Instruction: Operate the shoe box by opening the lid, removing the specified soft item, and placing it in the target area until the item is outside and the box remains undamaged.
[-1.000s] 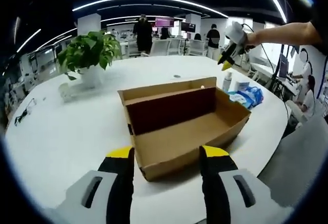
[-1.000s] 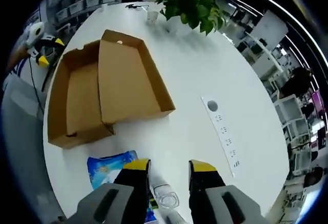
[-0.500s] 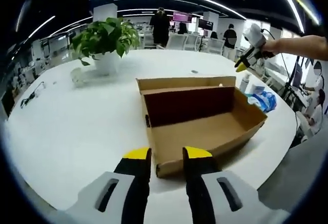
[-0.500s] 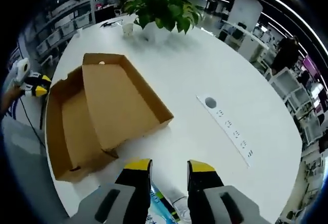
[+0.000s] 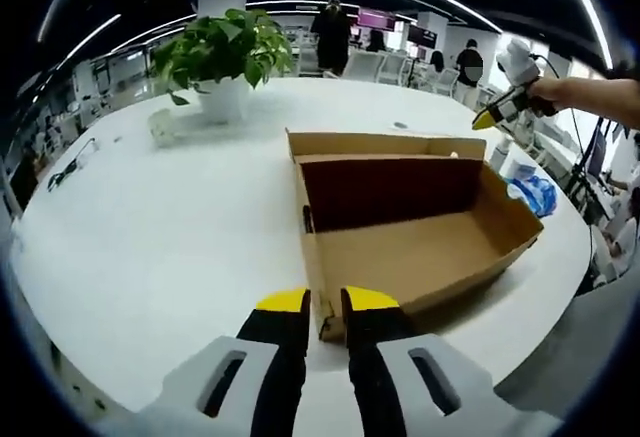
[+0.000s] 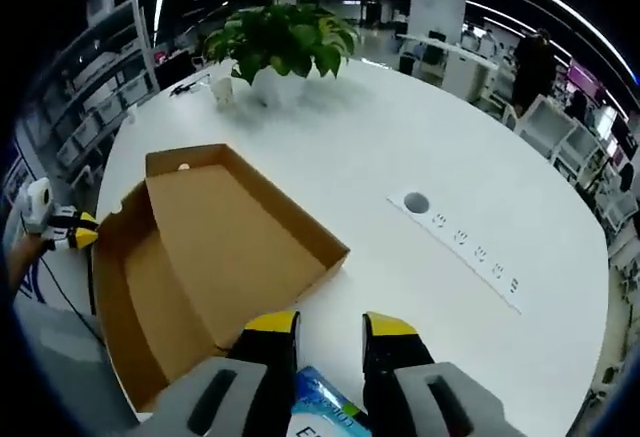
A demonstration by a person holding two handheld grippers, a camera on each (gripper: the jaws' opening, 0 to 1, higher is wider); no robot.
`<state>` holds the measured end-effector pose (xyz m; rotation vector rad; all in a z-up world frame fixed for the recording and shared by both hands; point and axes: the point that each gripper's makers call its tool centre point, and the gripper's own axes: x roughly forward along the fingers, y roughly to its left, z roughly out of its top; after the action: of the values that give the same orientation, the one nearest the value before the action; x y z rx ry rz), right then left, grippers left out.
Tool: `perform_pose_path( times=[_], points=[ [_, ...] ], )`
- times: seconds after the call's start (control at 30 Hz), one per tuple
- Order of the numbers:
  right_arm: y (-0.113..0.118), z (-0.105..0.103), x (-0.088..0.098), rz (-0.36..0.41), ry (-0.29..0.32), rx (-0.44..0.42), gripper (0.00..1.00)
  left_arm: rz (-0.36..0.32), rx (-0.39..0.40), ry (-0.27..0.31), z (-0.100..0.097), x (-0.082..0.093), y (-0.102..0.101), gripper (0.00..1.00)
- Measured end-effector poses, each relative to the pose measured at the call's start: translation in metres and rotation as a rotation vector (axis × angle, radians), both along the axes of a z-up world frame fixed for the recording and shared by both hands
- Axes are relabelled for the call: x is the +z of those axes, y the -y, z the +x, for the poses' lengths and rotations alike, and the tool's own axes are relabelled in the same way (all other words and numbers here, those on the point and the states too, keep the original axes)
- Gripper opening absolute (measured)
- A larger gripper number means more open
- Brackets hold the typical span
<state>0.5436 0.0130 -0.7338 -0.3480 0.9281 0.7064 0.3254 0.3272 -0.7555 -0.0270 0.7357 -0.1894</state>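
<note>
The brown shoe box (image 5: 410, 252) stands with nothing in it on the white table (image 5: 150, 247), its lid (image 6: 235, 232) folded back flat beside the base (image 6: 140, 292). My left gripper (image 5: 326, 305) has its jaws drawn close on the box's near corner. In the right gripper view it appears at the far left (image 6: 62, 227). A blue soft packet (image 5: 535, 194) lies on the table outside the box. My right gripper (image 6: 330, 325) hangs open above that packet (image 6: 325, 407), and a hand (image 5: 590, 92) holds it (image 5: 500, 112) up at the far right.
A potted plant (image 5: 225, 52) and a small white cup (image 5: 160, 127) stand at the table's far side. A socket strip (image 6: 460, 242) is set into the tabletop. The table edge (image 5: 560, 287) runs just past the box. People and chairs stand in the background.
My left jaws have come together from wide apart to a narrow gap around the box's near corner. Both views have shifted with the hands; the box has stayed put.
</note>
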Motion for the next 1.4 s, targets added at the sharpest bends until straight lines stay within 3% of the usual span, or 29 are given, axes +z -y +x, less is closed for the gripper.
perform_pose_path(
  times=[0.33, 0.83, 1.2, 1.3, 1.4],
  points=[
    [-0.006, 0.004, -0.008, 0.064, -0.036, -0.093, 0.19, 0.003, 0.019, -0.033, 0.001, -0.004, -0.001, 0.05],
    [-0.020, 0.014, -0.017, 0.168, -0.080, -0.246, 0.16, 0.010, 0.062, 0.004, 0.002, -0.006, -0.003, 0.03],
    [-0.023, 0.034, -0.034, 0.216, -0.135, -0.331, 0.13, 0.006, 0.078, -0.007, 0.002, -0.006, -0.004, 0.03],
    [-0.023, 0.033, -0.044, 0.226, -0.202, -0.381, 0.13, 0.004, 0.081, -0.009, 0.002, -0.007, -0.004, 0.03],
    [-0.024, 0.037, -0.047, 0.243, -0.209, -0.399, 0.12, 0.005, 0.077, -0.010, 0.001, -0.007, -0.003, 0.03]
  ],
)
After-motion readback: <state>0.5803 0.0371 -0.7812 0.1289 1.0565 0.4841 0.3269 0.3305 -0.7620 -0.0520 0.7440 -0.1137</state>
